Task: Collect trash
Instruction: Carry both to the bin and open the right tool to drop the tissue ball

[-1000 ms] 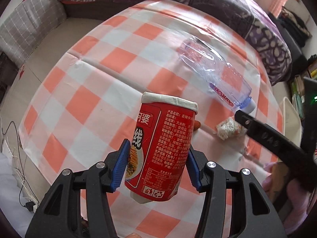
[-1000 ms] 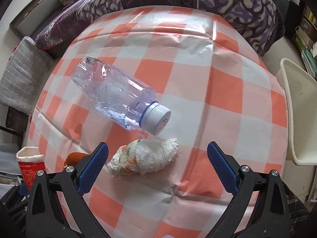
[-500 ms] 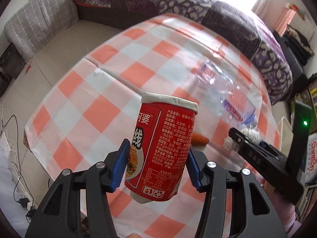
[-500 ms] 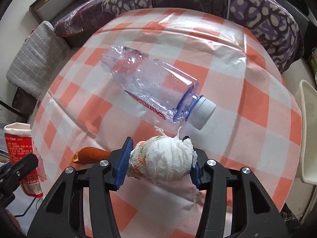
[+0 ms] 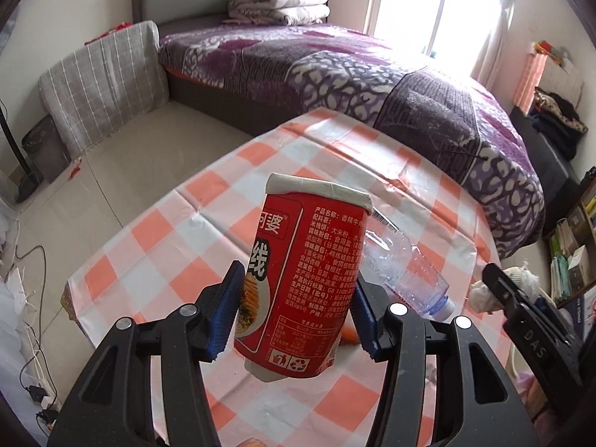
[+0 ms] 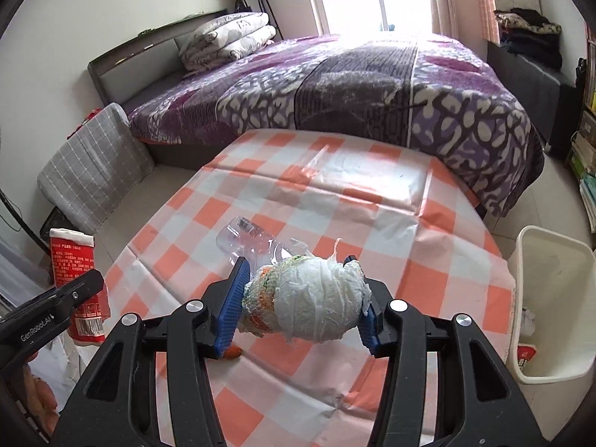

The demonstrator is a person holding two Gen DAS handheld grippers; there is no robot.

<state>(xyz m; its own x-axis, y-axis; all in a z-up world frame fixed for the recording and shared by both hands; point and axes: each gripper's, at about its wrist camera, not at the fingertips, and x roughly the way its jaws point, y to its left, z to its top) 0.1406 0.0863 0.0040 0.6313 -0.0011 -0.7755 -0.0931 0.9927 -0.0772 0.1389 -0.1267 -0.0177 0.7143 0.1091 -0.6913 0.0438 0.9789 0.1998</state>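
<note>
My left gripper (image 5: 296,311) is shut on a red noodle cup (image 5: 303,279) with a white rim, held above the checked tablecloth (image 5: 178,253). The cup (image 6: 72,260) also shows at the left of the right wrist view. My right gripper (image 6: 298,303) is shut on a crumpled white paper wad (image 6: 309,298) with green and orange marks, lifted off the table. That wad (image 5: 484,290) appears at the right of the left wrist view. A clear plastic bottle (image 5: 406,275) lies on the cloth behind the cup. A small orange scrap (image 6: 232,352) lies under the right gripper.
A white bin (image 6: 551,298) with scraps inside stands on the floor right of the table. A bed with a purple cover (image 6: 354,85) lies beyond the table. A grey checked cushion (image 6: 89,171) leans at the left. Cables (image 5: 29,335) run along the floor at the left.
The right gripper closed on the paper wad and lifted it off the cloth. Both grippers rose and tilted up, bringing the bed and window into view. The cup stayed gripped.
</note>
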